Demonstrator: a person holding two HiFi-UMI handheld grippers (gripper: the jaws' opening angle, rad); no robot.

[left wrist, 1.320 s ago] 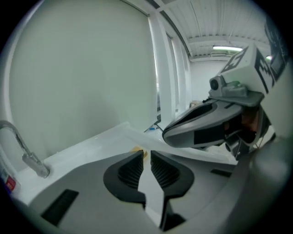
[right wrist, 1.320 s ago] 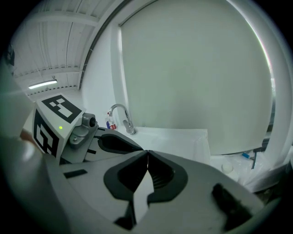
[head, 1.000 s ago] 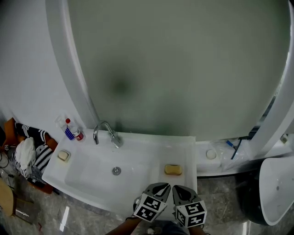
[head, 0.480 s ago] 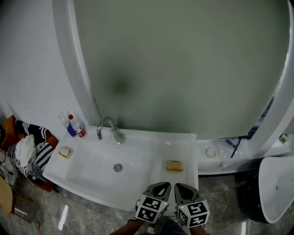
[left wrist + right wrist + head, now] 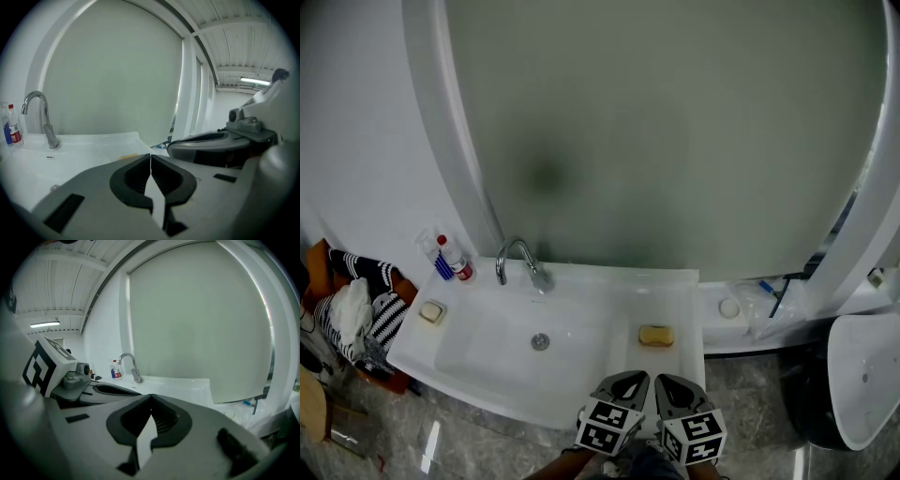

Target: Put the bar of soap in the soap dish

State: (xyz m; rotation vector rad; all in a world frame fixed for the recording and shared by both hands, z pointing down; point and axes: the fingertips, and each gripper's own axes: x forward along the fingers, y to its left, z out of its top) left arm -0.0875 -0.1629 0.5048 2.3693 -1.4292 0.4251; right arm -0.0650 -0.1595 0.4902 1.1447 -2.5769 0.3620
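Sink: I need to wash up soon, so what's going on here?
A person holds the left hand-held gripper and the right hand-held gripper side by side at the front edge of the sink. Both are shut and empty. The soap lies untouched on the sink's right ledge; the dish sits on its left ledge.

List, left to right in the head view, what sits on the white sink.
small pale soap dish → round metal drain → yellow bar of soap
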